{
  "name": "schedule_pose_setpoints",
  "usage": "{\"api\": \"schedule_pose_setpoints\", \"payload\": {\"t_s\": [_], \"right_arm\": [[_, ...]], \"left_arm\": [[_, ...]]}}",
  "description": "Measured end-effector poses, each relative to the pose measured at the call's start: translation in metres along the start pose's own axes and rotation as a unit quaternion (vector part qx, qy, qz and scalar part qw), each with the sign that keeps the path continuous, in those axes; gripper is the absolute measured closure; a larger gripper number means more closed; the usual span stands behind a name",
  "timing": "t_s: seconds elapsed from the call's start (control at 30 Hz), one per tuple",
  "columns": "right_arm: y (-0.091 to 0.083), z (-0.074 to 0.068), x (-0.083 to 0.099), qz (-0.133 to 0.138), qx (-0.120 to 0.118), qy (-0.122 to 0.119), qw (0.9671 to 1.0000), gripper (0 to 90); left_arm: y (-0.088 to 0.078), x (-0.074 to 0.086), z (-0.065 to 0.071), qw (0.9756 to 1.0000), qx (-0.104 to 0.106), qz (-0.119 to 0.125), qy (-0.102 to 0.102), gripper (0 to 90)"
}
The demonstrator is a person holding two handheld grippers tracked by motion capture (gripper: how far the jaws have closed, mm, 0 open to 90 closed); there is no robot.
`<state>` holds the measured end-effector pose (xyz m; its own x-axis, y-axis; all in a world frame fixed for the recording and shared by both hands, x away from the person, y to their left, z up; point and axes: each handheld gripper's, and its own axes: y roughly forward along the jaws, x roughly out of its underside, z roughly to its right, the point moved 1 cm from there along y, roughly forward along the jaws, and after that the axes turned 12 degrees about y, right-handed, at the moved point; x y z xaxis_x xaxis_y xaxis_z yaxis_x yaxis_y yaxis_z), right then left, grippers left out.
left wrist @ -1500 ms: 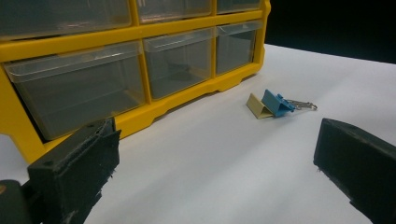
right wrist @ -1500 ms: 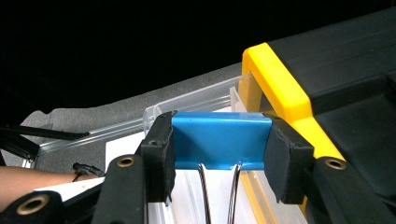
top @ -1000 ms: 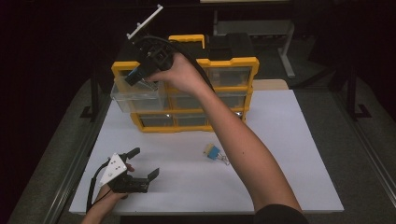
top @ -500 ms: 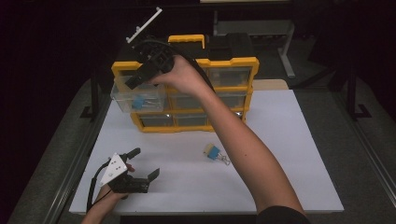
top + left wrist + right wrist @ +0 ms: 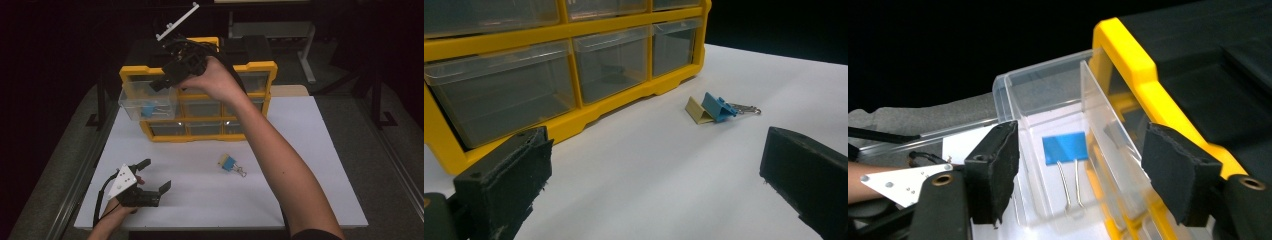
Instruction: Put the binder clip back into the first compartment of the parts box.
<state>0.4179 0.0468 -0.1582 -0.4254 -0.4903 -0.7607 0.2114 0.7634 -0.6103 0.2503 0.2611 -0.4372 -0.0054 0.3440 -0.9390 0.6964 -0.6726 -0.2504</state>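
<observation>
The right gripper (image 5: pixel 159 84), jaws spread and just widened with nothing between the pads, hovers over the pulled-out drawer (image 5: pixel 131 107) where a blue clip (image 5: pixel 1064 147) lies. A second clip (image 5: pixel 229 163) sits on the mat at two o'clock from the idle left gripper (image 5: pixel 154 176), also spread, which is nearer; its wire handles point away from the organizer (image 5: pixel 260 70).

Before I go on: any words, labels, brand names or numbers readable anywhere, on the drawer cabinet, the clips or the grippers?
None: no readable text in any view.
Yellow plastic drawer cabinet: no print visible.
Open clear drawer holding a blue binder clip: unmarked.
Blue binder clip on the white table: unmarked.
</observation>
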Motion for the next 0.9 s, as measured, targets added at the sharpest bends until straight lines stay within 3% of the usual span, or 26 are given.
{"api": "schedule_pose_setpoints", "payload": {"t_s": [0.2, 0.23, 0.37, 0.4, 0.9], "right_arm": [[-0.011, 0.002, 0.009, 0.009, 0.008, -0.006, 0.9999, 26.1], [-0.014, 0.001, 0.013, 0.009, 0.009, 0.005, 0.9999, 24.8], [-0.017, 0.001, 0.017, 0.01, 0.011, 0.01, 0.9998, 23.0], [-0.019, 0.003, 0.023, 0.011, 0.02, 0.004, 0.9997, 20.6], [-0.021, 0.01, 0.058, 0.01, 0.037, 0.003, 0.9993, 14.7]], "left_arm": [[0.0, 0.0, 0.0, 1.0, 0.0, -0.002, 0.002, 0.0], [0.0, 0.0, 0.0, 1.0, 0.0, -0.002, 0.002, 0.0], [0.0, 0.0, 0.0, 1.0, -0.001, 0.0, -0.004, 0.0], [0.001, 0.0, 0.0, 1.0, -0.002, 0.001, -0.005, 0.0], [0.001, 0.001, 0.0, 1.0, -0.001, 0.001, 0.0, 0.0]]}}
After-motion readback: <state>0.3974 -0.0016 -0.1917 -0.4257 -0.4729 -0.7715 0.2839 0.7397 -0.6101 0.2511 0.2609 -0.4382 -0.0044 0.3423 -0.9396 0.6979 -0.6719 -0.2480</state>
